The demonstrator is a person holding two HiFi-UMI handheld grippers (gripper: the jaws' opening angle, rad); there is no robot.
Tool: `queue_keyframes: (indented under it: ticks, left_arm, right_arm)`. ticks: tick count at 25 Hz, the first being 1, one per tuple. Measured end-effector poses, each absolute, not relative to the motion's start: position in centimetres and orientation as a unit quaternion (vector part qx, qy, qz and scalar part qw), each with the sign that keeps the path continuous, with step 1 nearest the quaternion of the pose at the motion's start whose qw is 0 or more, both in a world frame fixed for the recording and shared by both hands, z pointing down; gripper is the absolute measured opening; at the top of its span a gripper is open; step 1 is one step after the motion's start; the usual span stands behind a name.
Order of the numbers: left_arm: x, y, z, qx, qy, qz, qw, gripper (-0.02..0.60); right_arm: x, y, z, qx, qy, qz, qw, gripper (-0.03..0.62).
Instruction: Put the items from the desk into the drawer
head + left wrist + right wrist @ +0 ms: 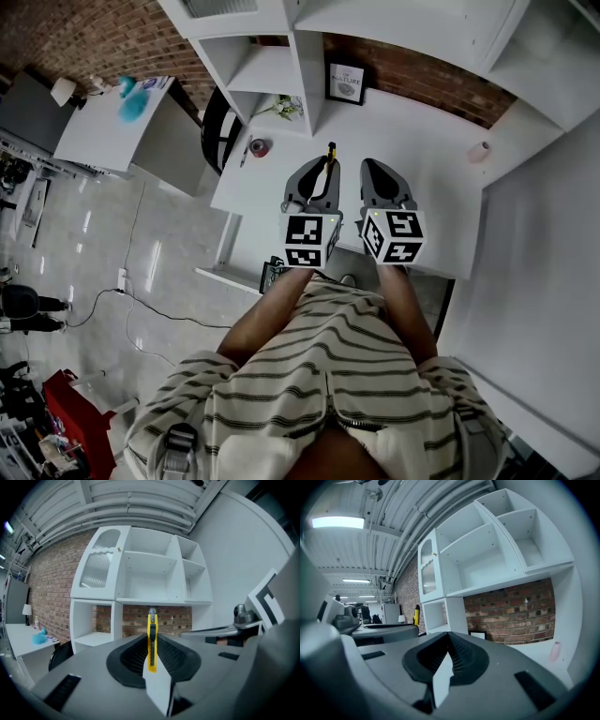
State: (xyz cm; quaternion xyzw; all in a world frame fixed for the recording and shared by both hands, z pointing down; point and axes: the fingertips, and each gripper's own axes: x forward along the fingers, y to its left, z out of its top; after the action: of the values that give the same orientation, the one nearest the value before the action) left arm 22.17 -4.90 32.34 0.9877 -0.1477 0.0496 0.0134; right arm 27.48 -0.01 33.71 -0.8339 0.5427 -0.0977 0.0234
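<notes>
A yellow utility knife (152, 639) stands upright between the jaws of my left gripper (151, 654), which is shut on it. In the head view the left gripper (322, 169) hovers over the white desk (441, 202), with the knife's tip (330, 150) poking past its fingers. My right gripper (373, 171) is right beside it, shut with nothing in it (450, 656). A small red-and-dark round item (260, 147) and a pen (244, 156) lie on the desk's left part. A small pink cylinder (479, 152) stands at the right. Below the desk's near edge an open drawer (274, 273) shows partly.
A white shelf unit (309, 56) rises at the desk's back, with a framed picture (345, 82) and a small plant (286, 106) under it. A black chair (217, 127) stands left of the desk. A white wall panel (544, 272) runs along the right.
</notes>
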Motion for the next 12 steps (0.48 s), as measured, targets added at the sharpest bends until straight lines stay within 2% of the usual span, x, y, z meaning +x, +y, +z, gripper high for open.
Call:
queue_keyframes:
  ticks: [12]
  left_arm:
    - [21.91, -4.94, 32.59, 0.987, -0.153, 0.047, 0.021, 0.064]
  right_arm:
    - [27.35, 0.39, 33.84, -0.836, 0.54, -0.098, 0.023, 0.012]
